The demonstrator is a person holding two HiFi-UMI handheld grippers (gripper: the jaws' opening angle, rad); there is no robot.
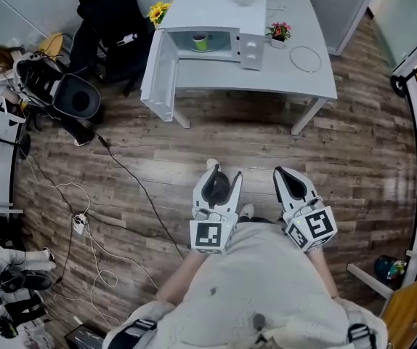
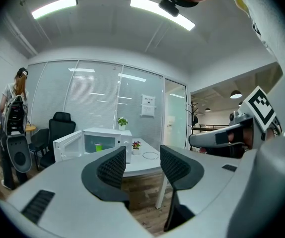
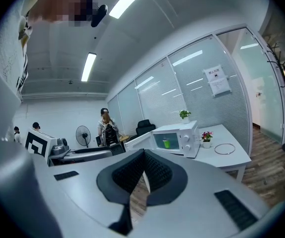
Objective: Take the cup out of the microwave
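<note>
Cup (image 1: 202, 42), green, likely light and rigid, stands inside the microwave (image 1: 251, 49); grip across its wall. Left tongs (image 1: 224, 173) gape empty, right tongs (image 1: 280, 171) pinched together.

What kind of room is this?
Probably an office: there is a black office chair, glass partition walls with blinds, and a white table holding a microwave.

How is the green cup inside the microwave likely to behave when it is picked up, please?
The green cup looks small and rigid, so probably light and stiff. It stands upright in the open microwave, so a sideways nudge might tip it.
</note>
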